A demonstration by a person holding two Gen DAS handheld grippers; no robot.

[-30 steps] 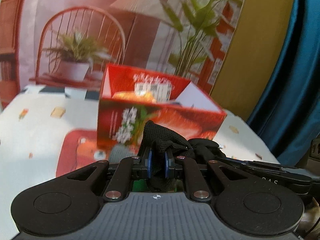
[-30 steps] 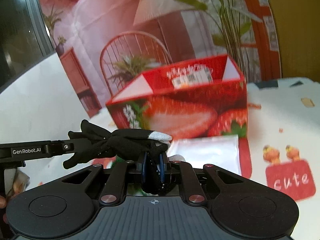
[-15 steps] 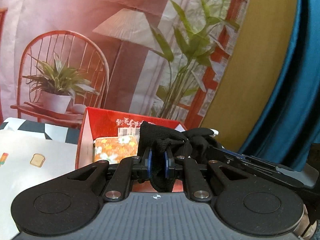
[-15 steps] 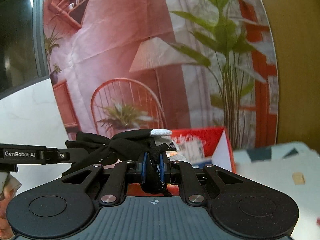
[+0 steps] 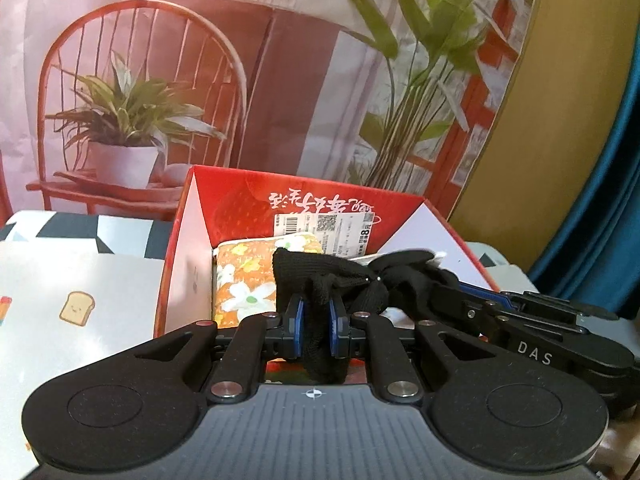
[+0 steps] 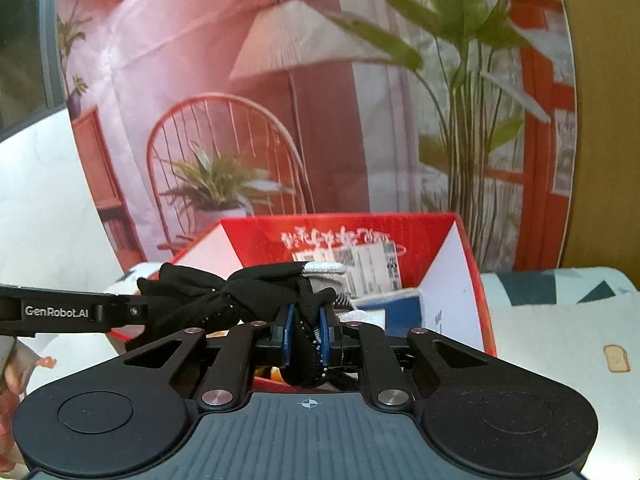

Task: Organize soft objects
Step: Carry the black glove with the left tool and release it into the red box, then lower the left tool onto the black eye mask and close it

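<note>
Glove: black knit glove point(image 5: 320, 276) with a grey fingertip point(image 6: 324, 267), stretched between your two tools above the open red box point(image 5: 304, 204).
Left gripper point(image 5: 316, 330): jaws closed on one bunched end of it.
Right gripper point(image 6: 306, 334): jaws clamped on the other end.
Box contents: orange floral cloth point(image 5: 244, 280) at the left, a blue item point(image 6: 400, 312) at the right.
Handling: you hold something light, limp and stretchy; it sags and snags easily, so grip thick folds, not single fingers.
Tabletop point(image 5: 80, 280): patterned cover around the box.

light: warm, bright | edges: fisheye-bent, dark corners | backdrop point(image 6: 360, 80): slightly blurred
</note>
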